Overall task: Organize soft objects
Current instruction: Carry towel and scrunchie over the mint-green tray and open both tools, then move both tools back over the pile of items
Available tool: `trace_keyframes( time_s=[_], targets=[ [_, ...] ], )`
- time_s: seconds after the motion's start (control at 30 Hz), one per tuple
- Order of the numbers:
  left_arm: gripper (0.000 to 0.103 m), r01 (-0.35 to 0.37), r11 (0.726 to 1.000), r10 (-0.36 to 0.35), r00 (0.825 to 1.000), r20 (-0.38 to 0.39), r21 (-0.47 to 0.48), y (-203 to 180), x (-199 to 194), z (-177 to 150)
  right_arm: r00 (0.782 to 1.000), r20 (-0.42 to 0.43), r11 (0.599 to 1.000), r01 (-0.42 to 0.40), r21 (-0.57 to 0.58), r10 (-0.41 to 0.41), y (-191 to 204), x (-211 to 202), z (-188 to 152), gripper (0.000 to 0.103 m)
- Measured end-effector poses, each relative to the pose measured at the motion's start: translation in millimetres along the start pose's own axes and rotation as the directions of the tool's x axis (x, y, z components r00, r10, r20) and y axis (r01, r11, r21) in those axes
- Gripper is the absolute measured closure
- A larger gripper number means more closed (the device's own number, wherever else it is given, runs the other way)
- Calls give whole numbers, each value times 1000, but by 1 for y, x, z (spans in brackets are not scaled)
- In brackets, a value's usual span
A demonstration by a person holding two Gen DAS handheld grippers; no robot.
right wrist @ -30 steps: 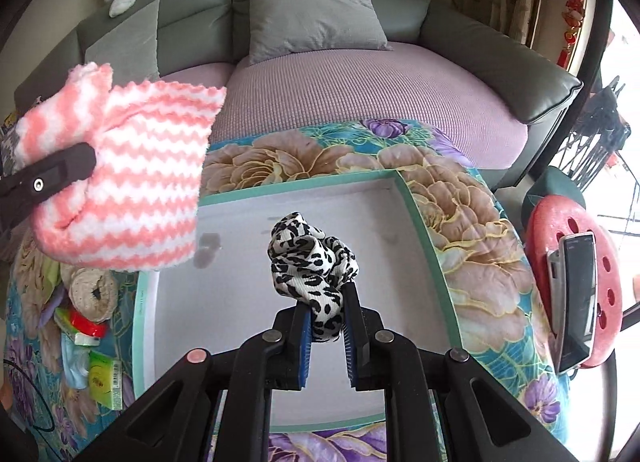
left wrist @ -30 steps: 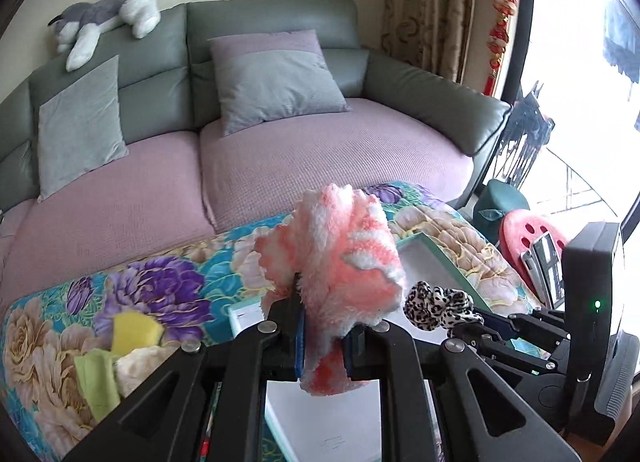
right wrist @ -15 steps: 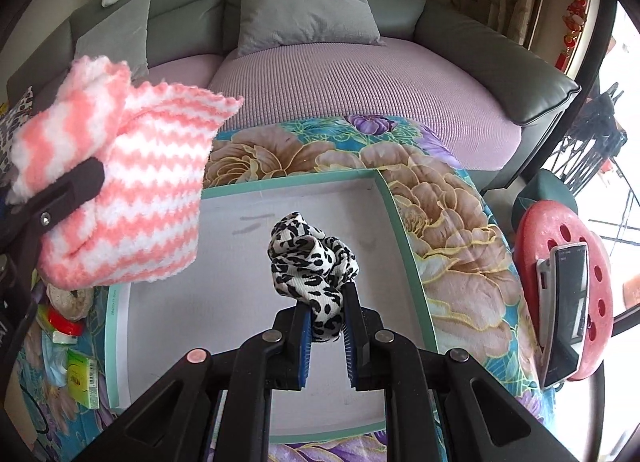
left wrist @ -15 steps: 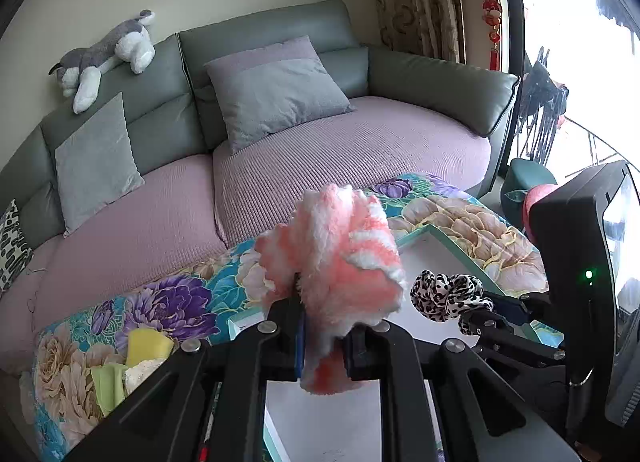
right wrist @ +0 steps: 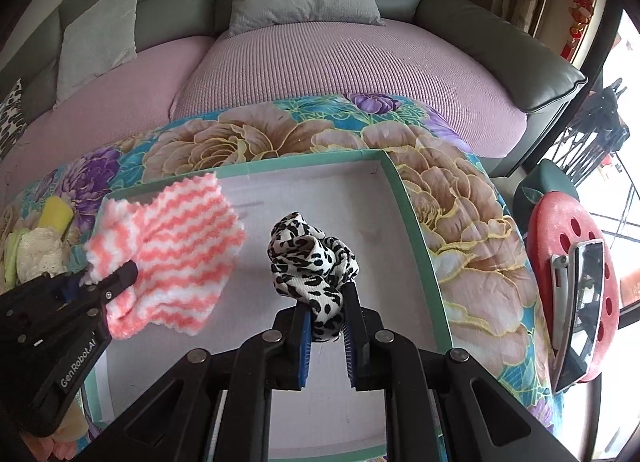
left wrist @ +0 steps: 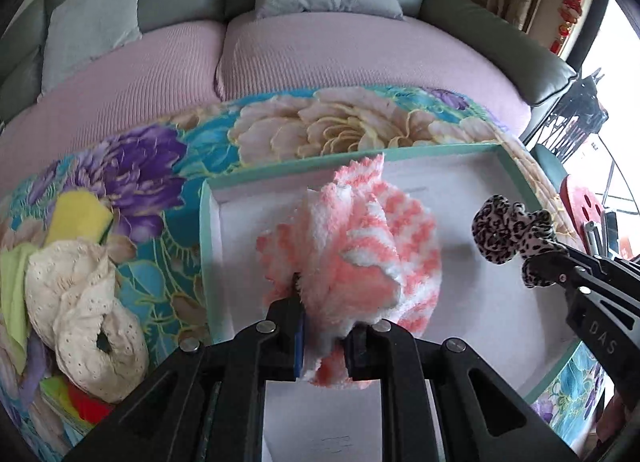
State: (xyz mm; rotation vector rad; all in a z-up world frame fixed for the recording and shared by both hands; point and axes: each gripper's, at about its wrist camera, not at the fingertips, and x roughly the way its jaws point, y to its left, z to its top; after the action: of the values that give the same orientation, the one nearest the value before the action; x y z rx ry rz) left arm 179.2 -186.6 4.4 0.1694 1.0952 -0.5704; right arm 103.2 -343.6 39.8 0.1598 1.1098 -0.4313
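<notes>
While both loads hang over the tray, I note, left to right:
Loose pile: cream lace cloth (left wrist: 80,294) and yellow sponge (left wrist: 78,216) wait on the floral cover, outside the tray.
Left gripper (left wrist: 324,336): pinching the pink-and-white striped cloth (left wrist: 352,258) above the tray's left half.
Right gripper (right wrist: 325,326): clamped on the leopard scrunchie (right wrist: 312,258), over the tray's middle.
Tray (right wrist: 416,230): floor bare.
Risk: I judge fluffy fibres may snag a pad on release, dragging the cloth out.

Bright daylight comes in from the blown-out white window (right wrist: 624,110) on the right; both pictures bend round at the dark corners; the close black plastic gripper arms look soft.
</notes>
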Motion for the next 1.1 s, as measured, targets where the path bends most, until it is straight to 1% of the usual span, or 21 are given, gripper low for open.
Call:
trace_keyframes(
  time_s=[0.03, 0.1, 0.17, 0.2, 0.27, 0.33, 0.37, 0.4, 0.43, 0.5, 0.53, 0.57, 0.63, 0.7, 0.73, 0.77, 0.8, 0.87, 1.0, 1.1],
  targets=[
    [87, -4, 1000, 3, 1000, -24, -20, 6, 7, -2, 1000, -4, 1000, 2, 1, -2, 0, 3, 0, 89],
    [86, -7, 999, 5, 999, -40, -34, 12, 14, -5, 1000, -8, 1000, 0, 6, 0, -1, 9, 2, 89],
    [85, -9, 1000, 8, 999, -35, -25, 12, 16, -5, 1000, -14, 1000, -2, 10, 2, -1, 15, 2, 89],
    [82, -14, 1000, 14, 999, -35, -14, 10, 17, -4, 1000, -19, 1000, -3, 12, 3, -1, 18, 2, 89],
    [82, -17, 1000, 17, 999, -36, 8, 5, 15, -3, 1000, -31, 1000, 2, 15, -2, -2, 22, 2, 85],
    [77, 0, 1000, 1, 999, -45, 18, 4, 14, -2, 1000, -21, 1000, 3, 16, -2, -2, 20, 3, 85],
    [72, 4, 1000, -2, 999, -52, 28, 3, 12, -3, 1000, -14, 1000, -1, 15, 2, -1, 18, 3, 82],
    [66, 6, 999, -4, 998, -57, 36, 3, 9, -4, 1000, -12, 1000, -3, 11, 4, 0, 15, 3, 78],
    [63, 9, 999, -7, 998, -55, 39, 4, 5, -3, 1000, -13, 1000, -2, 7, 2, 0, 14, 4, 74],
    [48, 15, 999, -13, 999, -50, 35, 6, -2, -3, 1000, -12, 1000, 3, 11, -3, 1, 10, 1, 42],
    [45, 15, 999, -14, 999, -46, 33, 6, -7, -4, 1000, -8, 1000, 8, 19, -8, 1, 7, -1, 37],
    [40, 13, 999, -12, 999, -39, 35, 7, -13, -5, 1000, -5, 1000, 8, 27, -8, 1, 4, -2, 36],
    [29, 0, 999, 1, 1000, -20, 44, 9, -23, -8, 1000, -10, 1000, 7, 28, -7, 2, -1, -5, 30],
    [16, -7, 999, 8, 1000, -12, 43, 13, -31, -10, 1000, -20, 1000, 13, 20, -13, 4, -5, -10, 13],
    [15, -13, 999, 13, 1000, -6, 39, 15, -36, -11, 1000, -23, 1000, 11, 19, -10, 5, -7, -13, 10],
    [14, -24, 999, 24, 1000, -1, 33, 17, -41, -13, 1000, -25, 1000, 7, 18, -7, 6, -10, -16, 2],
    [10, -30, 999, 30, 1000, 2, 26, 19, -45, -13, 1000, -29, 1000, 3, 17, -3, 7, -13, -19, 0],
    [6, -42, 999, 41, 999, 19, 10, 25, -55, -15, 999, -39, 1000, -6, 11, 7, 11, -19, -25, 0],
    [6, -88, 996, 89, 994, 66, -11, 36, -76, -24, 997, -58, 999, -39, 20, 40, 18, -31, -39, 0],
    [6, -110, 993, 112, 991, 66, -36, 48, -87, -35, 995, -74, 998, -67, 10, 68, 27, -42, -49, 0]
  ],
)
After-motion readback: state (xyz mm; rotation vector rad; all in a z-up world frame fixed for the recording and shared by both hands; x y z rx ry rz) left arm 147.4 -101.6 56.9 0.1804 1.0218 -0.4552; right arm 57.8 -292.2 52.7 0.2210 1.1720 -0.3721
